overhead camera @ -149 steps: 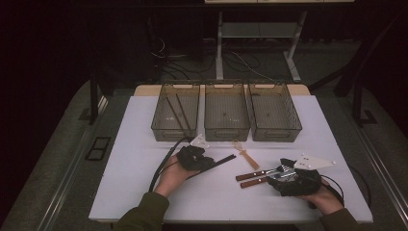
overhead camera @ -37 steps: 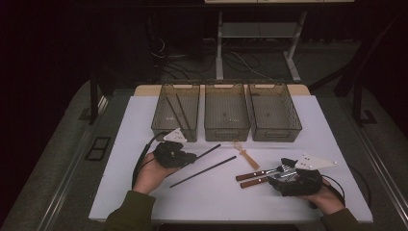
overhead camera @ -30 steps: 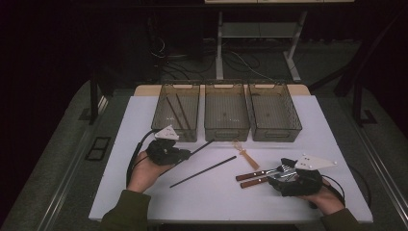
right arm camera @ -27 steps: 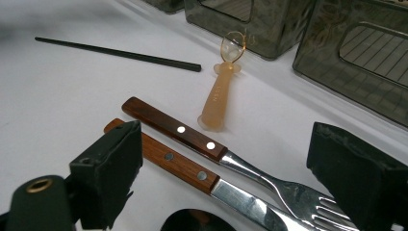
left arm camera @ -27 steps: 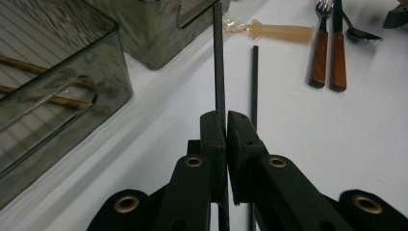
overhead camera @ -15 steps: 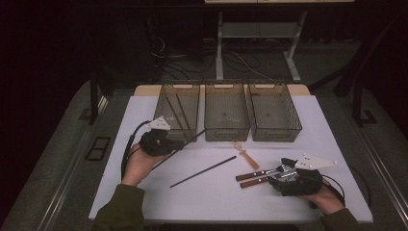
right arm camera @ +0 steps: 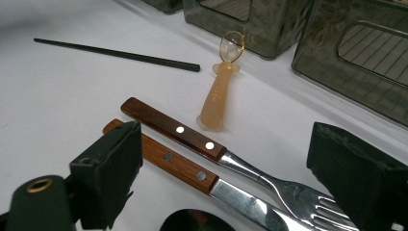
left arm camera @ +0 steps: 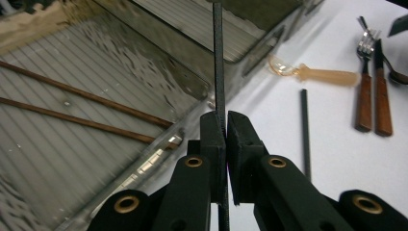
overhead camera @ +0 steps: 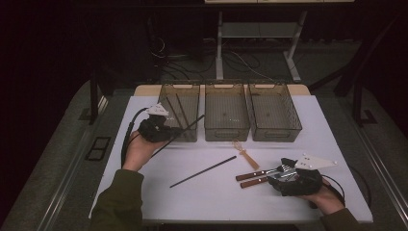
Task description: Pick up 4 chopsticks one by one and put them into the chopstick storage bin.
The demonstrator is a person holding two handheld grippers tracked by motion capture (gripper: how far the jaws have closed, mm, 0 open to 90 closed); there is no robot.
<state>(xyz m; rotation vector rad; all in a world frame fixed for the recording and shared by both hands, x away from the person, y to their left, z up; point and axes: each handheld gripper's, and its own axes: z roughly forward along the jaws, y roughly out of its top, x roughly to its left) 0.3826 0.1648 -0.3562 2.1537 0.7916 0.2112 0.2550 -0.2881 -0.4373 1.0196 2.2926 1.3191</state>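
The white bench point(overhead camera: 308, 120) lay under everything I worked on, with three clear bins in a row along its far edge: the left bin point(overhead camera: 180, 98), the middle bin point(overhead camera: 226, 110) and the right bin point(overhead camera: 274, 110). In my left claw's view the left bin point(left arm camera: 72, 144) held two brown chopsticks point(left arm camera: 82, 108) lying on its ribbed floor. My left claw point(overhead camera: 166, 131) hung at the front of that left bin, its jaws closed tight on a black chopstick point(overhead camera: 190, 125) that stuck out over the bin's front rim; from the claw's own camera I saw the black chopstick point(left arm camera: 218, 62) pinched between the pads and running straight ahead. My right claw point(overhead camera: 285, 169) sat low at the near right of the bench with its jaws standing wide apart and nothing gripped, the wooden-handled fork point(right arm camera: 211, 147) and the wooden-handled knife point(right arm camera: 192, 173) lying side by side on the bench between them. A second black chopstick point(overhead camera: 204, 171) lay loose on the bench between my two hands, well apart from both claws. Just beyond the fork's handle lay the small amber spoon point(right arm camera: 219, 96), its bowl pointing toward the bins. At the bottom of the right claw's view a dark rounded object point(right arm camera: 192, 220) showed partly, and I could not tell what it was.
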